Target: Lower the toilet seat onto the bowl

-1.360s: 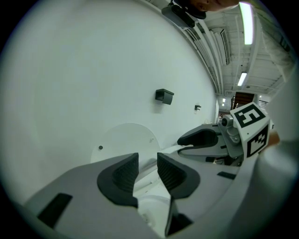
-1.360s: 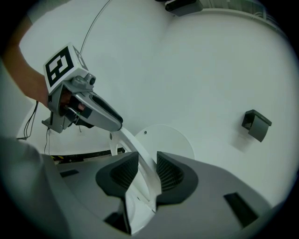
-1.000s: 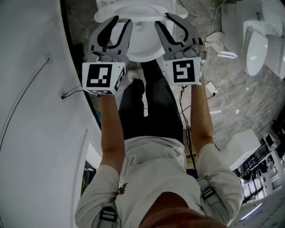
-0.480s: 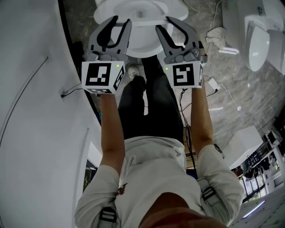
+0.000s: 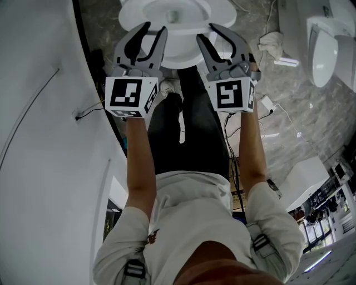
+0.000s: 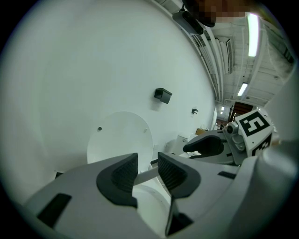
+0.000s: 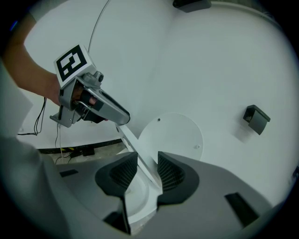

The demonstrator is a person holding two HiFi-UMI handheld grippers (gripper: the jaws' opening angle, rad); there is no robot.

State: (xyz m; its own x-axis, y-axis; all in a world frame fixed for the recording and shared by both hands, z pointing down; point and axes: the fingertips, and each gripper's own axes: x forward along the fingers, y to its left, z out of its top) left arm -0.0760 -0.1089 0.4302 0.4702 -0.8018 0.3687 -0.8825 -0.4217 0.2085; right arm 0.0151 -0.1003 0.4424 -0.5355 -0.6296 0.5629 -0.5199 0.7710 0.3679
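Note:
The white toilet bowl (image 5: pixel 222 12) is at the top of the head view, and both grippers reach over its front. My left gripper (image 5: pixel 156 26) and right gripper (image 5: pixel 207 30) stand side by side. In the gripper views the lid (image 7: pixel 173 135) stands upright against the wall. The toilet seat (image 7: pixel 135 149) shows edge-on as a tilted white strip above the bowl (image 7: pixel 138 198). It runs from the left gripper (image 7: pixel 93 102) down between my right gripper's pads (image 7: pixel 148 170), with a gap beside it. The seat's edge (image 6: pixel 145 175) also crosses my left gripper's jaws (image 6: pixel 148 170). Both pairs of jaws have just been opening.
A white curved wall (image 5: pixel 44 139) closes the left side. A second toilet (image 5: pixel 325 44) stands at the right. A white cloth (image 5: pixel 271 42) and cables (image 5: pixel 267 106) lie on the grey floor. A small black box (image 6: pixel 162 95) is fixed to the wall above the lid.
Both grippers have drifted slightly down the head view, toward the person. More of the bowl's rim shows beyond the fingertips.

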